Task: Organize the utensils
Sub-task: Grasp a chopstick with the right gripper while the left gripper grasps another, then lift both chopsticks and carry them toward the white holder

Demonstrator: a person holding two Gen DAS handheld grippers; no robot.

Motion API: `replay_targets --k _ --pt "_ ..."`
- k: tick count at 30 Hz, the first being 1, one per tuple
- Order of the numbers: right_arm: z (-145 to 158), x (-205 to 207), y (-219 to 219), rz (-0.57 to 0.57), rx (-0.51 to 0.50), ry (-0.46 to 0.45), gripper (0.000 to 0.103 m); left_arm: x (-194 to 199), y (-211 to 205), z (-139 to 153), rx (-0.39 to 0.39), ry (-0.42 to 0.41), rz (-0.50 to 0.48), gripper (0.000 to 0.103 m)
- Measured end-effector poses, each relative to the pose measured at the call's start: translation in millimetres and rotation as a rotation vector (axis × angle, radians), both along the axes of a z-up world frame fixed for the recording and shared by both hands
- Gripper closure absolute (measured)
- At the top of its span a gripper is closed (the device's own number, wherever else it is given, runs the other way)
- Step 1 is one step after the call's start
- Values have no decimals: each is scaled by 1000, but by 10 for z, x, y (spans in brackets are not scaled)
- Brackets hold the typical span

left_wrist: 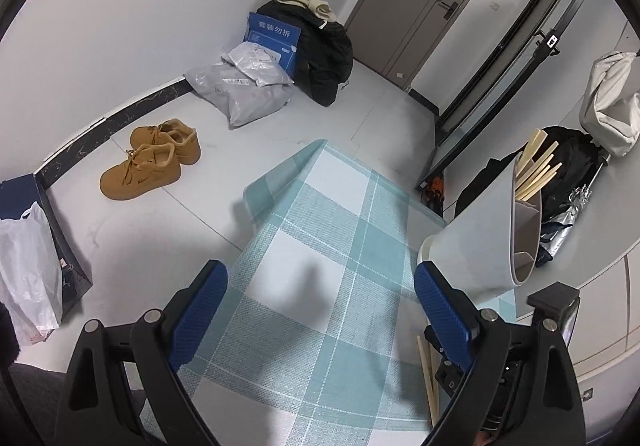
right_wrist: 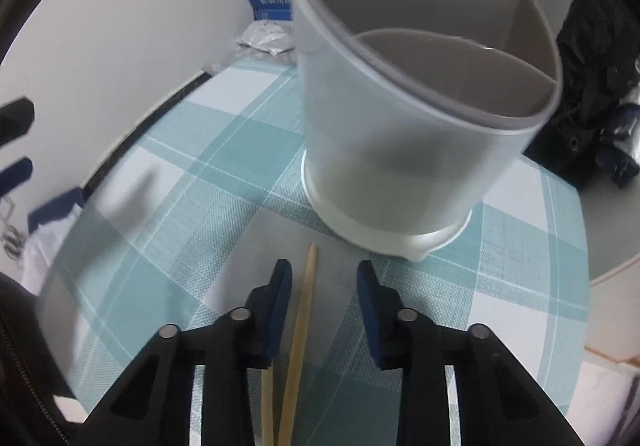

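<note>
Small table (right_wrist: 168, 173) with a teal-and-white checked cloth; a white utensil holder (right_wrist: 400, 149) and loose chopsticks (right_wrist: 300, 330) sit on it.

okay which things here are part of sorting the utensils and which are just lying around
Part of the job:
- chopsticks on the table, between the right gripper's fingers, not clamped
- utensil holder, with chopsticks in its far compartment
- left gripper, open and empty

Lying about:
- tan shoes
- grey parcel bags
- blue box
</note>
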State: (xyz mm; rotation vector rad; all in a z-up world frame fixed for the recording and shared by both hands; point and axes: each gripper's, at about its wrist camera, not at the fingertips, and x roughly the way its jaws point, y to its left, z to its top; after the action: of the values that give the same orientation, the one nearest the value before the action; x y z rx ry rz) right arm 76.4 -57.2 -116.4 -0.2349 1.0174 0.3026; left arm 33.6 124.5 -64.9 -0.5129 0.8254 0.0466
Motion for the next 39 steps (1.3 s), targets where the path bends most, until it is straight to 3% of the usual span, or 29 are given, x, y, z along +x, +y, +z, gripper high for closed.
replay_targets --k 8,11,21,31,39 --pt "-28 10 155 23 -43 -7 88 -2 77 -14 -21 20 16 11" --pt "-27 61 155 39 -29 13 98 -1 65 -13 -14 23 14 11" --pt "71 30 81 36 -11 -6 99 9 63 -45 -11 44 18 11" --pt "446 -177 -268 -18 85 -77 99 6 -53 -111 21 74 -10 11" --pt "521 -221 -813 -181 246 -82 99 -13 -243 -229 61 130 -58 11"
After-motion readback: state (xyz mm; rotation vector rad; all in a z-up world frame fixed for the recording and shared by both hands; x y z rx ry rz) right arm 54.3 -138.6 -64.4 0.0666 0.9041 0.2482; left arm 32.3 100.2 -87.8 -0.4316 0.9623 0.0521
